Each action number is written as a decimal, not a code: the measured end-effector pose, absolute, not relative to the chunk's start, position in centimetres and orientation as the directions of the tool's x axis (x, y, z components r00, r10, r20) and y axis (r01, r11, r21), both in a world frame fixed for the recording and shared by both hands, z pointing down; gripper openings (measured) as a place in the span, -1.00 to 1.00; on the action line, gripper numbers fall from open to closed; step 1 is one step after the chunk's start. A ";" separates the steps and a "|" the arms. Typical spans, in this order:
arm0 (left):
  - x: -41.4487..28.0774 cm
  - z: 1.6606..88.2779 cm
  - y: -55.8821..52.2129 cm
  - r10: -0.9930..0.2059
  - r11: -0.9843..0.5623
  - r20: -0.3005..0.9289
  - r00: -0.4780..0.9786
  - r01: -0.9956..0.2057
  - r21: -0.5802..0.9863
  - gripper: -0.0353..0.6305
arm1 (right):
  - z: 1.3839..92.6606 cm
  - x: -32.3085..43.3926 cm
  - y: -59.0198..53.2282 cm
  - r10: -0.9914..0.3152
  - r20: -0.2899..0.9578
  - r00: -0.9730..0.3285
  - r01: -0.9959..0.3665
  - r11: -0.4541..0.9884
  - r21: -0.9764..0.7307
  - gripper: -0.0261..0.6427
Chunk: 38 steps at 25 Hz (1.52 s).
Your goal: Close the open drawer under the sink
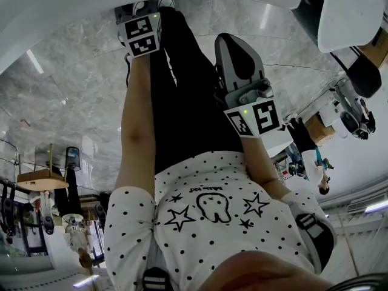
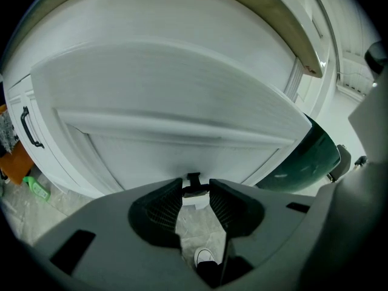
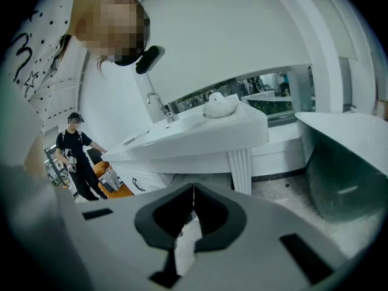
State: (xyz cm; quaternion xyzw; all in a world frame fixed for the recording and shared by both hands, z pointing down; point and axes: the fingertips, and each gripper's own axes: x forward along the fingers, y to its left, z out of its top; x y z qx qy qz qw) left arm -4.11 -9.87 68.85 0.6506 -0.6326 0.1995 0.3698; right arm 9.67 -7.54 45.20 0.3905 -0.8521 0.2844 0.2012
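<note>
Left gripper view: the left gripper (image 2: 195,188) has its jaws nearly together, pinching what looks like the little black handle (image 2: 193,178) on the white drawer (image 2: 170,96) front. Meanwhile the right gripper (image 3: 193,190) is closed on nothing. I'd push straight and level so it doesn't jam.

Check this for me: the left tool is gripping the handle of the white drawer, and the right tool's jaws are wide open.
One thing is wrong. The right tool is not wide open: the right gripper view shows its jaws together with nothing between them. The rest stands: the left tool has its jaws on the handle of the white drawer.
</note>
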 end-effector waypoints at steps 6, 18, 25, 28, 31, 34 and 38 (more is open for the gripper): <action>-4.2 69.0 -10.9 -0.686 0.076 0.717 0.122 -0.968 0.237 -0.47 | 45.5 9.8 -7.6 -0.554 0.568 -0.609 -0.784 0.527 -0.327 -0.88; -4.2 68.9 -11.6 -0.695 0.081 0.708 0.124 -0.965 0.248 -0.47 | 45.5 10.0 -7.6 -0.562 0.572 -0.598 -0.793 0.517 -0.322 -0.88; -4.1 68.7 -11.9 -0.694 0.079 0.709 0.126 -0.965 0.249 -0.47 | 45.3 10.2 -7.5 -0.566 0.570 -0.595 -0.796 0.514 -0.320 -0.88; -4.1 68.7 -11.9 -0.694 0.081 0.709 0.125 -0.965 0.249 -0.47 | 45.3 10.4 -7.4 -0.565 0.571 -0.595 -0.796 0.514 -0.321 -0.88; -4.1 68.7 -12.0 -0.695 0.081 0.708 0.124 -0.965 0.249 -0.47 | 45.4 10.5 -7.4 -0.564 0.573 -0.594 -0.796 0.514 -0.320 -0.88; -4.2 68.6 -12.1 -0.696 0.084 0.708 0.122 -0.965 0.249 -0.47 | 45.4 10.4 -7.4 -0.562 0.574 -0.595 -0.795 0.514 -0.320 -0.88; -4.4 68.6 -12.2 -0.698 0.086 0.706 0.120 -0.965 0.250 -0.47 | 45.5 10.4 -7.3 -0.561 0.576 -0.595 -0.795 0.515 -0.320 -0.88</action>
